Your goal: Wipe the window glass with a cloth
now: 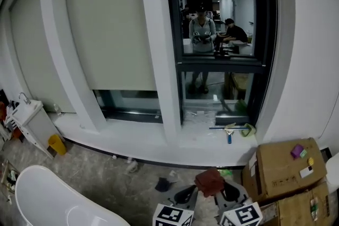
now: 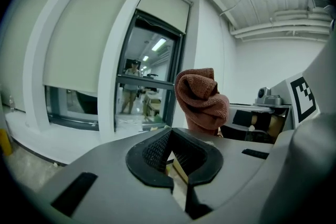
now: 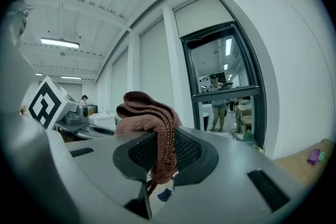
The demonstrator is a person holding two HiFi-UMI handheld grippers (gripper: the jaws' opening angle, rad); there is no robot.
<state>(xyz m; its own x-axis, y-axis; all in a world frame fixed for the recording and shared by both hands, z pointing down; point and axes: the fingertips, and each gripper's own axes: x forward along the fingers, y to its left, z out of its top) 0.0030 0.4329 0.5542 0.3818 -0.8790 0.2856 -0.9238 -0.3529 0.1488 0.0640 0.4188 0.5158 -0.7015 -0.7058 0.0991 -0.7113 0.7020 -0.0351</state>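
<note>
The window glass (image 1: 217, 13) is a tall dark-framed pane ahead of me, with a smaller lower pane (image 1: 217, 95) under a crossbar; it reflects a lit room and people. It also shows in the left gripper view as the window glass (image 2: 142, 86) and in the right gripper view (image 3: 223, 81). A reddish-brown cloth (image 3: 147, 113) is bunched up and clamped in my right gripper (image 3: 157, 165). Low in the head view, the cloth (image 1: 209, 181) sits between the right gripper (image 1: 229, 192) and the left gripper (image 1: 186, 194), well short of the glass. My left gripper (image 2: 176, 165) is shut and empty, with the cloth (image 2: 202, 99) just beyond it.
A blue-handled squeegee (image 1: 229, 135) and a green rag (image 1: 248, 129) lie on the white sill (image 1: 159, 140). Cardboard boxes (image 1: 283, 166) stand at the right. A white tub (image 1: 53, 198), a yellow bin (image 1: 57, 144) and a white rack (image 1: 29, 119) are at the left. Scraps litter the floor.
</note>
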